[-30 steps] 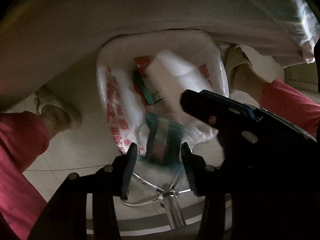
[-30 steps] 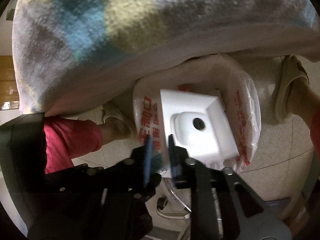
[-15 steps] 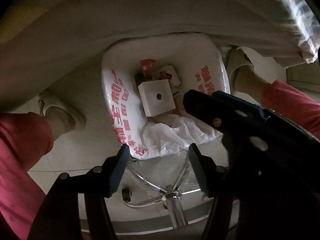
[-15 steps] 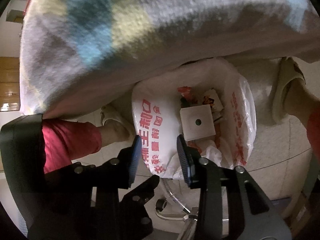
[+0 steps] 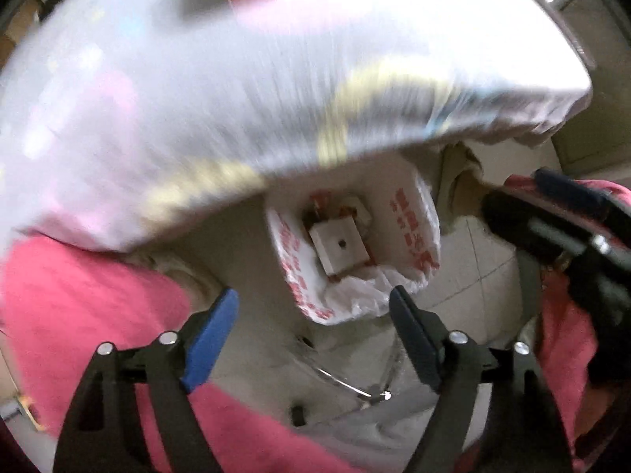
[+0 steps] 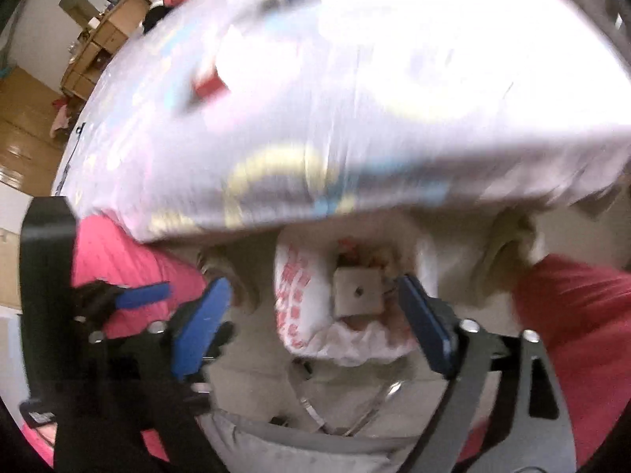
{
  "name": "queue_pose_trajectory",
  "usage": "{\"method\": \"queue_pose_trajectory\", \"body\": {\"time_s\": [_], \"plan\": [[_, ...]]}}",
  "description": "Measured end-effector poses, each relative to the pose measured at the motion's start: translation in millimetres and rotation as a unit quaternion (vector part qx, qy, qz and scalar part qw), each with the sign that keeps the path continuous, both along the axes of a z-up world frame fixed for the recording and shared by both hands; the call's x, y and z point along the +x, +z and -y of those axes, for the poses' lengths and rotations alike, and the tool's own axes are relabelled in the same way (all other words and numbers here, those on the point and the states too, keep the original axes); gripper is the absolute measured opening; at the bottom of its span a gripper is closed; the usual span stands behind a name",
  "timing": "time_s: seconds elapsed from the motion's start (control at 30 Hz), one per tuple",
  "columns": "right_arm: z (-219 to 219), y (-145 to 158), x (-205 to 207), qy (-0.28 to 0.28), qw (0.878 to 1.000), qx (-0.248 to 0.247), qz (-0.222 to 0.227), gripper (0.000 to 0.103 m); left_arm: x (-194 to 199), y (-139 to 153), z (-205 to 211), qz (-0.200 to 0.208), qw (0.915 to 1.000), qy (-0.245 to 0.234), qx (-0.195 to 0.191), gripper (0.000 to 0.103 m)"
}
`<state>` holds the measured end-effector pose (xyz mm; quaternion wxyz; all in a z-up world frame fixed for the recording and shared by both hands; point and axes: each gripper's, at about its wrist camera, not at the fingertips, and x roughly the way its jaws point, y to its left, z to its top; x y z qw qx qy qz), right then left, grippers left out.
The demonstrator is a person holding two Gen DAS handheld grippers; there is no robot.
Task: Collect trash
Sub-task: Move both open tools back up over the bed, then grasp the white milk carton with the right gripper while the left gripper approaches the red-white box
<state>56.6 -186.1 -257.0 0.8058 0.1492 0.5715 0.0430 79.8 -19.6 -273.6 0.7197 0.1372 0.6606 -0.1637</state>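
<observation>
A bin lined with a white bag printed in red (image 5: 410, 228) (image 6: 292, 307) stands on the floor under the table edge. On top of the trash inside lies a white square foam block with a small hole (image 5: 341, 246) (image 6: 359, 291); red and white wrappers show behind it. My left gripper (image 5: 313, 311) hangs well above the bin, its jaws opening with nothing between them. My right gripper (image 6: 311, 295) is also high above the bin, its jaws opening wide and empty. The right gripper also shows at the right edge of the left wrist view (image 5: 560, 228).
A table covered with a pale patterned cloth (image 5: 276, 79) (image 6: 355, 98) overhangs the bin and fills the upper half of both views. A person's legs in pink trousers (image 5: 90, 303) (image 6: 575, 315) stand on both sides. A chrome chair base (image 5: 355, 386) sits just in front of the bin.
The foam block and a teal packet have dropped into the bin. Both grippers have spread their jaws and risen, so the bin looks smaller and the tablecloth top has come into view.
</observation>
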Motion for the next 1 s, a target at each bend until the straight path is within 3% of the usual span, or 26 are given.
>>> {"method": "queue_pose_trajectory", "body": {"time_s": [0.23, 0.37, 0.43, 0.57, 0.77, 1.0], "plan": [[37, 100, 16, -0.043, 0.995, -0.046, 0.071, 0.096, 34, 100, -25, 0.043, 0.9966, 0.053, -0.046, 0.092], [41, 144, 38, -0.024, 0.986, -0.135, 0.099, 0.096, 59, 141, -32, 0.069, 0.9924, 0.089, -0.049, 0.092], [43, 164, 49, -0.020, 0.982, -0.148, 0.117, 0.096, 69, 158, -30, 0.087, 0.9906, 0.094, -0.047, 0.092], [47, 193, 77, -0.015, 0.983, -0.121, 0.138, 0.096, 83, 180, -25, 0.105, 0.9886, 0.100, -0.041, 0.092], [42, 221, 116, 0.001, 0.980, -0.130, 0.151, 0.096, 105, 204, -13, 0.121, 0.9859, 0.101, -0.055, 0.092], [33, 228, 160, 0.016, 0.982, -0.117, 0.150, 0.096, 130, 203, -1, 0.114, 0.9844, 0.111, -0.075, 0.092]]}}
